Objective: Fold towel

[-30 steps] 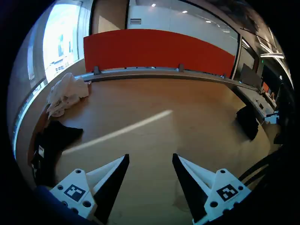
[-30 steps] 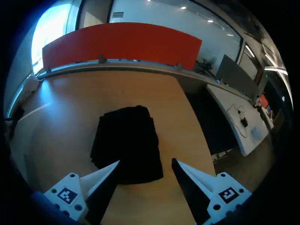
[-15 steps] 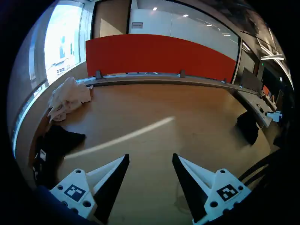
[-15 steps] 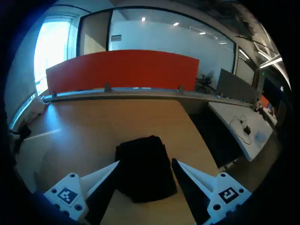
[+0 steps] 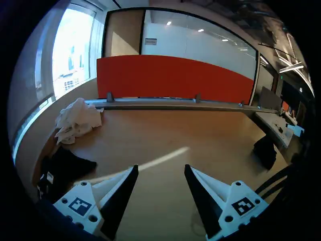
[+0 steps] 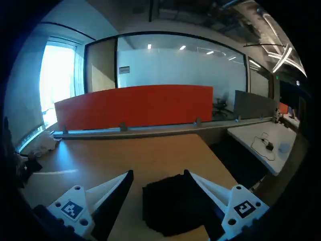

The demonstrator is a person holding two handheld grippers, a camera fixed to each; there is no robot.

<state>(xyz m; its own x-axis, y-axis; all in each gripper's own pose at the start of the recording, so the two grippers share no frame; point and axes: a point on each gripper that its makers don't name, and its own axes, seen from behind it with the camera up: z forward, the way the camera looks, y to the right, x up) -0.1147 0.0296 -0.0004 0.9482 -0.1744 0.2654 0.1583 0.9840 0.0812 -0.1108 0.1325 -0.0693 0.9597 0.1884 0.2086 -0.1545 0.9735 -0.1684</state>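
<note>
So the right gripper (image 6: 157, 172) is hanging over the wooden table (image 6: 120, 152) with its fingers spread wide and nothing in them. The black towel (image 6: 174, 205) lies folded up by the table's near right edge, partly behind the right finger. A red divider (image 6: 136, 104) runs along the far edge, with a crumpled white cloth (image 6: 42, 142) in the far left corner.

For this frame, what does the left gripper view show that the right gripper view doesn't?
Left gripper view: the left gripper, fingers open over bare wood. Right gripper view: the right gripper, fingers open, the folded black towel seen between them, and a cable on the neighbouring white desk. Shared: the wooden table, red partition, crumpled white cloth and, far right in the left gripper view, that black towel.
</note>
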